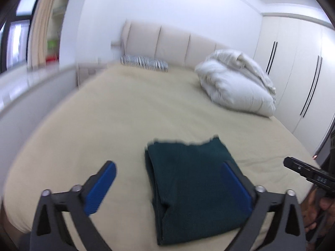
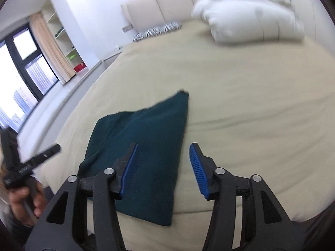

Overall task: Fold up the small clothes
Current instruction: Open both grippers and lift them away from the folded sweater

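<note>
- Dark green garment (image 1: 192, 190): we find it lying folded into a narrow stack on the beige bed (image 1: 117, 113), in the lower centre of the left wrist frame; in the right wrist frame (image 2: 144, 148) it fills the lower centre-left.
- Long axis: we judge that it runs from the near edge of the bed away toward the headboard (image 1: 167, 41), so the short edges are the near one and the far one.
- Left tongs (image 1: 168, 181): released, jaws spread wide. We see one blue pad over bare sheet at lower left of the frame, and the other over the garment's right-hand margin; the garment's left fold line lies between them. Whether that pad touches the cloth, we cannot tell.
- Right tongs (image 2: 163, 167): released as well, holding nothing. In their own frame the garment's right long edge falls between the jaws, the left pad over cloth and the right pad over bare sheet.
- Nearness: we judge both tongs near the garment's near end, each set toward one long edge; neither is clearly closer.
- Coming move, as we judge it: a fold across the long axis asks each tongs to close on a near corner and carry it toward the far edge.
- White duvet (image 1: 238, 81) and striped pillow (image 1: 144, 61): upper frame, well apart from the garment.
</note>
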